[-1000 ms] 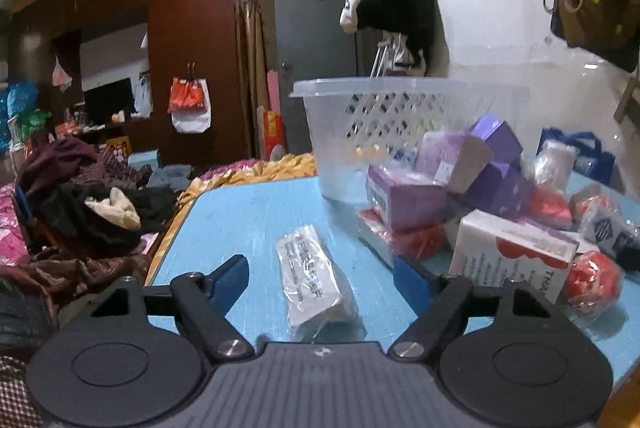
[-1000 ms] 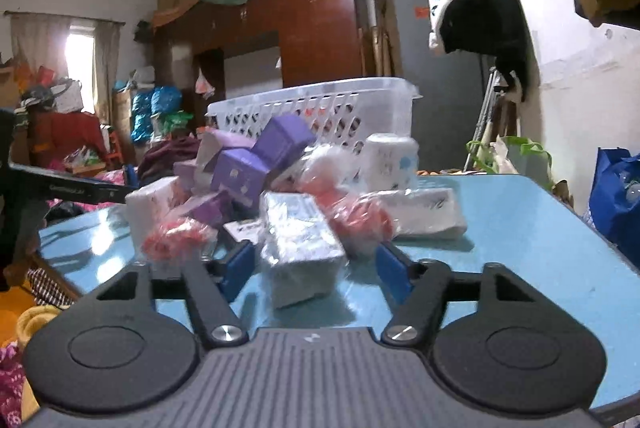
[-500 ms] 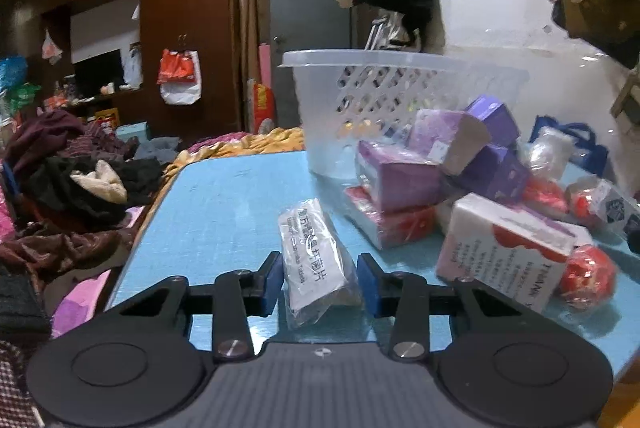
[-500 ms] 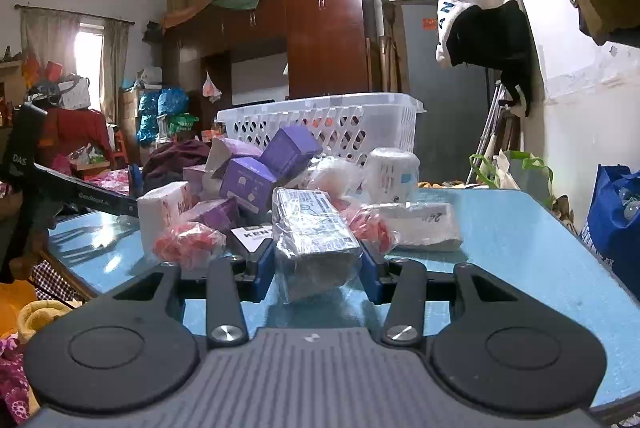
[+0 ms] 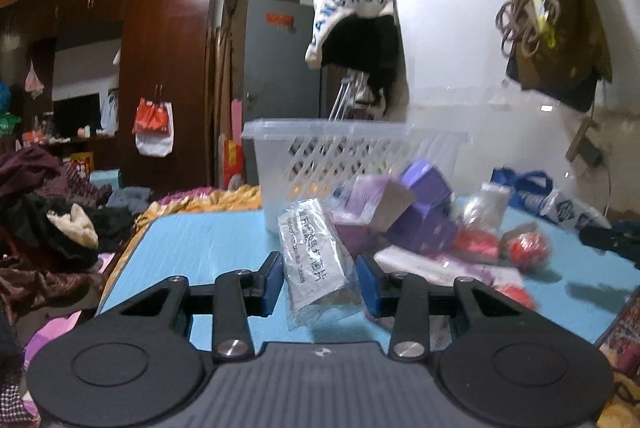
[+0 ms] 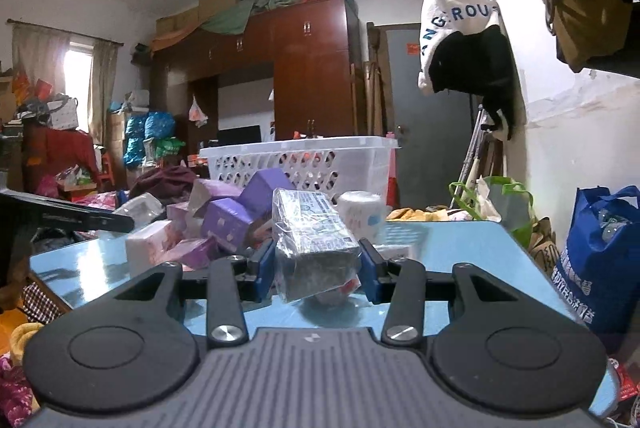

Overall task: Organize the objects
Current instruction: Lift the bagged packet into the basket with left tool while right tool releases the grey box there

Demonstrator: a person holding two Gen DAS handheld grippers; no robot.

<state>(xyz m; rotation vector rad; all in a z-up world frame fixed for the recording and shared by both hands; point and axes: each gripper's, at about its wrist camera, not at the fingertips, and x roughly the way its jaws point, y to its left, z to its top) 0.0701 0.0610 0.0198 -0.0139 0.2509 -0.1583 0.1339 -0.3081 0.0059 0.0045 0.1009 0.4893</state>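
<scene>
My left gripper (image 5: 319, 282) is shut on a clear plastic packet with white printed contents (image 5: 314, 254) and holds it above the blue table (image 5: 208, 240). My right gripper (image 6: 318, 270) is shut on a plastic-wrapped packet with a printed label (image 6: 314, 238), lifted off the table (image 6: 448, 248). A white perforated basket (image 5: 352, 148) stands behind the pile and also shows in the right wrist view (image 6: 304, 158). Purple boxes (image 5: 424, 212), red wrapped items (image 5: 526, 244) and a white box (image 6: 150, 246) lie heaped between the grippers and the basket.
A pile of clothes (image 5: 44, 220) lies left of the table. A blue bag (image 6: 600, 260) stands at the table's right. A cap hangs on the wall (image 5: 356, 16). The other gripper's dark arm shows at the far right (image 5: 612, 240) of the left wrist view.
Both grippers closed on their packets and lifted them off the table. The left view has risen and tilted up; the pile now sits lower and blurred.
</scene>
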